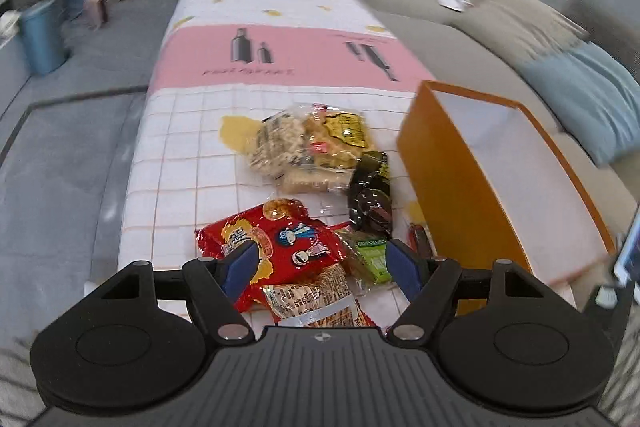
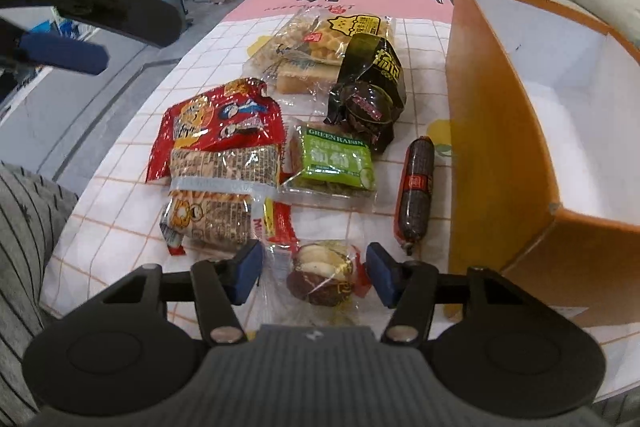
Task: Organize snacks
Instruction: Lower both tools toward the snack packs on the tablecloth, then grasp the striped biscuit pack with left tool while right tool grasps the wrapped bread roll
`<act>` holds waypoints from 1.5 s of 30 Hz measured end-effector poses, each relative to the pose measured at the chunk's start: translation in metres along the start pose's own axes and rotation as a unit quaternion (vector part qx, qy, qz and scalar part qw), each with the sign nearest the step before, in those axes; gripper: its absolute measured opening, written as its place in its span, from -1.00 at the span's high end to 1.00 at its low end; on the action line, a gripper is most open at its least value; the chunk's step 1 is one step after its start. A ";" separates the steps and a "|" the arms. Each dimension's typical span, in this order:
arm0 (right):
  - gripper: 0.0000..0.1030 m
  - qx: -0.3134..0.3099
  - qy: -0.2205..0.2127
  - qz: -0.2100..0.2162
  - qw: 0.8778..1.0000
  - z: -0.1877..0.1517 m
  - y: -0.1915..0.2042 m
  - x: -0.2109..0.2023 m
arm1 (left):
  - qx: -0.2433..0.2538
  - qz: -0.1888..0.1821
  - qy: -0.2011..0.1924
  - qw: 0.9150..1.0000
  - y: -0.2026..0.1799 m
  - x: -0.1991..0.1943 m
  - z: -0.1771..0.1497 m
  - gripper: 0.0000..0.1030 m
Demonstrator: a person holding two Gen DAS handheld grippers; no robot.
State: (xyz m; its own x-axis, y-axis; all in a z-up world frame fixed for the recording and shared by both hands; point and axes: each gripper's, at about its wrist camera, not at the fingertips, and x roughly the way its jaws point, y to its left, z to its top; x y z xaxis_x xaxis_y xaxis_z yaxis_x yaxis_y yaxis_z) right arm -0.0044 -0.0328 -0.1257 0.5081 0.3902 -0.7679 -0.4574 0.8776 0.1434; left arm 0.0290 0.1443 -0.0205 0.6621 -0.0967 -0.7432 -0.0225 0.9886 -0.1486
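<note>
The right gripper (image 2: pixel 315 275) is angled steeply down at the near edge of the table (image 2: pixel 120 195), its blue pads standing partway apart on either side of a small clear-wrapped pastry (image 2: pixel 322 277), brown and cream inside; the pads look just beside the wrapper, not clearly pressing it, so I call the jaws open around it. That little cake will be light and soft, easy to crush, and its film crinkly and slick, so take it across the round body, gently, not by the loose wrapper ends. Just beyond sit a striped snack pack (image 2: pixel 224 187) lying on a red bag (image 2: pixel 218 123), a green raisin packet (image 2: pixel 334 161) and a dark sausage stick (image 2: pixel 416 187) close to the wall of the orange box (image 2: pixel 492 131), which stands empty along the right edge. Further up the table are a black wrapped cake (image 2: pixel 368 87) and a clear bag of biscuits (image 2: pixel 316 47). The left gripper (image 1: pixel 320 259) hangs tilted down over the red bag, jaws wide, holding nothing, nothing pinched.
</note>
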 end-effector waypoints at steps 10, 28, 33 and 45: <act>-0.10 -0.010 0.027 -0.024 0.999 -0.007 -0.005 -0.005 | 0.136 0.047 0.069 0.987 -0.014 0.028 -0.024 -0.72; -0.18 0.034 0.053 0.001 0.998 -0.004 -0.029 0.004 | 0.136 0.044 0.126 0.982 -0.018 0.076 -0.027 -0.72; -0.18 0.054 0.058 0.009 0.997 -0.005 -0.034 0.003 | 0.180 0.043 0.117 0.976 -0.026 0.074 -0.034 -0.72; -0.19 0.040 0.058 0.004 0.998 -0.006 -0.032 0.003 | 0.285 0.052 0.098 0.952 -0.045 0.075 -0.049 -0.78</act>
State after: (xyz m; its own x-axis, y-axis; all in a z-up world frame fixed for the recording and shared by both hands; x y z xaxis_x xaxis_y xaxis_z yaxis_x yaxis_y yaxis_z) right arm 0.0071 -0.0611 -0.1368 0.4148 0.3664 -0.8329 -0.3987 0.8960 0.1956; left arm 0.0428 0.0865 -0.1012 0.5248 0.0401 -0.8503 0.3667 0.8908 0.2684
